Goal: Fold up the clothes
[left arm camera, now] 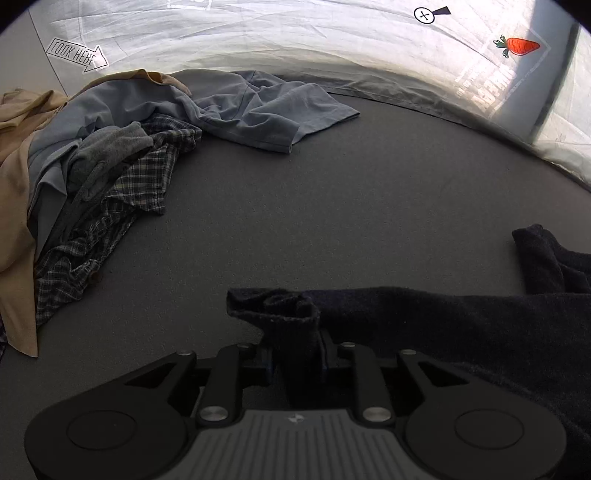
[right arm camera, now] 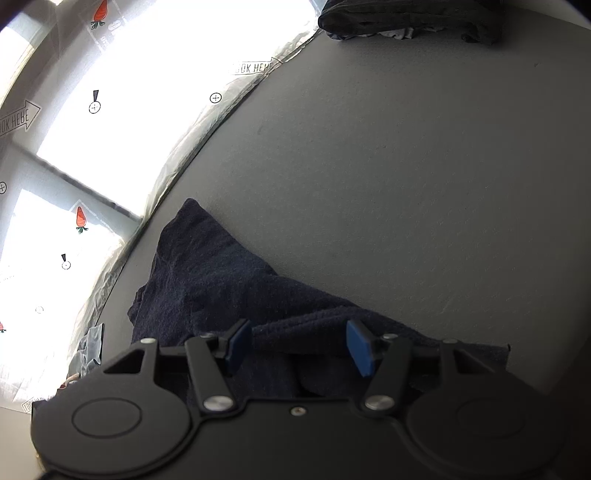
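A dark navy garment (left arm camera: 443, 325) lies across the grey table (left arm camera: 332, 206) at the near right. One bunched corner of it (left arm camera: 295, 314) stands between the fingers of my left gripper (left arm camera: 298, 354), and a thin blue edge of each pad shows beside the cloth, so the jaws are slightly parted. In the right wrist view the same navy garment (right arm camera: 207, 273) spreads toward the table's left edge. My right gripper (right arm camera: 295, 343) hovers over it, blue pads (right arm camera: 360, 347) wide apart. A ridge of cloth runs between them untouched.
A heap of unfolded clothes sits at the far left: a light blue shirt (left arm camera: 258, 107), a plaid shirt (left arm camera: 122, 192), a grey piece (left arm camera: 110, 147) and a tan garment (left arm camera: 14, 206). Dark folded clothes (right arm camera: 406, 18) lie at the far table edge. A bright plastic sheet (left arm camera: 295, 37) backs the table.
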